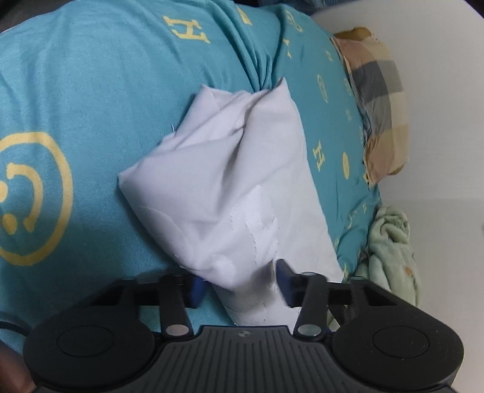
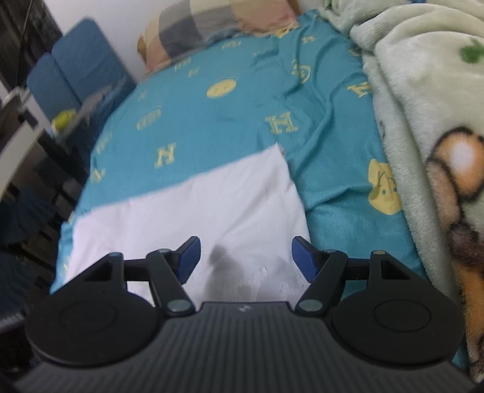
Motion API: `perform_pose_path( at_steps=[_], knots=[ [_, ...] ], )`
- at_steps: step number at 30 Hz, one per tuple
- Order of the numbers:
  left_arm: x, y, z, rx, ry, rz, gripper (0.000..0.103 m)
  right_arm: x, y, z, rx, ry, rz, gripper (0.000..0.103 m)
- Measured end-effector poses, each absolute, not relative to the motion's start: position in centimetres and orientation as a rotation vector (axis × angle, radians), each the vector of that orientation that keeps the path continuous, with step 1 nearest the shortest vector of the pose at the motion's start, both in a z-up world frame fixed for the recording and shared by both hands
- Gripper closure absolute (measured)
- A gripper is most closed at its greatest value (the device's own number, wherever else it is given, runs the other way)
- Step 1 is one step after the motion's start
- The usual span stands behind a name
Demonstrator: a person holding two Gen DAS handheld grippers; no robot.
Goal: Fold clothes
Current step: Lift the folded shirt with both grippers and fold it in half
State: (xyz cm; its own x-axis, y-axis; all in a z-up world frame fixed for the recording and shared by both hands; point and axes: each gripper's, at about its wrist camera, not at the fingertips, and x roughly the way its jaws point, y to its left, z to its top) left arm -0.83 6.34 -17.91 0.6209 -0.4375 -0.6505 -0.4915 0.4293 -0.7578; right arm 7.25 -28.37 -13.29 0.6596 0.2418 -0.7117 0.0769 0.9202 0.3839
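Note:
A white garment (image 1: 230, 187) lies bunched and partly folded on the teal bed sheet (image 1: 106, 105). My left gripper (image 1: 240, 284) has its blue pads (image 1: 286, 282) on either side of a fold of the white cloth, with the cloth filling the gap between them. In the right wrist view the same white garment (image 2: 193, 211) lies flat on the sheet (image 2: 211, 121). My right gripper (image 2: 245, 257) hovers over its near edge with jaws wide apart and nothing between them.
A plaid pillow (image 1: 378, 99) lies at the head of the bed and also shows in the right wrist view (image 2: 211, 27). A pale green fleece blanket (image 2: 423, 136) lies along the right side. A blue chair (image 2: 81, 69) and dark furniture stand left of the bed.

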Motion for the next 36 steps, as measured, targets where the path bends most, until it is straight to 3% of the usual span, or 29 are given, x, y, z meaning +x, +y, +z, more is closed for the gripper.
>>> perform_pose_path(
  at_steps=[3,6,17,26,28,30,31,34,36],
  knots=[
    [-0.9,6.5,-17.3,-1.185,0.920,0.016,0.085,6.0,-29.1,-11.7,0.565,0.771,0.138,0.032],
    [-0.8,6.5,-16.4,-1.187,0.874,-0.022,0.088,4.5,-29.2,-11.0,0.810,0.752,0.252,0.032],
    [-1.5,6.6,-14.3,-1.176,0.817,-0.081,0.089,1.3,-24.2,-18.8,1.418,1.118,0.317,0.032],
    [-1.0,7.7,-14.8,-1.248,0.825,-0.089,0.089,3.1,-29.1,-21.6,1.535,0.883,0.024,0.033],
    [-0.8,7.7,-14.9,-1.248,0.825,-0.088,0.089,3.2,-29.4,-21.3,1.507,0.864,0.008,0.053],
    [-0.7,7.7,-15.1,-1.244,0.825,-0.081,0.089,3.3,-29.2,-20.8,1.480,0.851,0.012,0.066],
    [-0.7,7.7,-15.3,-1.244,0.826,-0.075,0.087,3.3,-28.9,-20.5,1.460,0.841,0.022,0.070],
    [-0.7,7.9,-16.0,-1.265,0.845,-0.052,0.066,3.4,-28.4,-19.6,1.427,0.815,0.055,0.075],
    [-0.3,7.6,-16.6,-1.260,0.874,-0.061,0.042,3.4,-28.5,-19.3,1.424,0.801,0.074,0.076]
  ],
)
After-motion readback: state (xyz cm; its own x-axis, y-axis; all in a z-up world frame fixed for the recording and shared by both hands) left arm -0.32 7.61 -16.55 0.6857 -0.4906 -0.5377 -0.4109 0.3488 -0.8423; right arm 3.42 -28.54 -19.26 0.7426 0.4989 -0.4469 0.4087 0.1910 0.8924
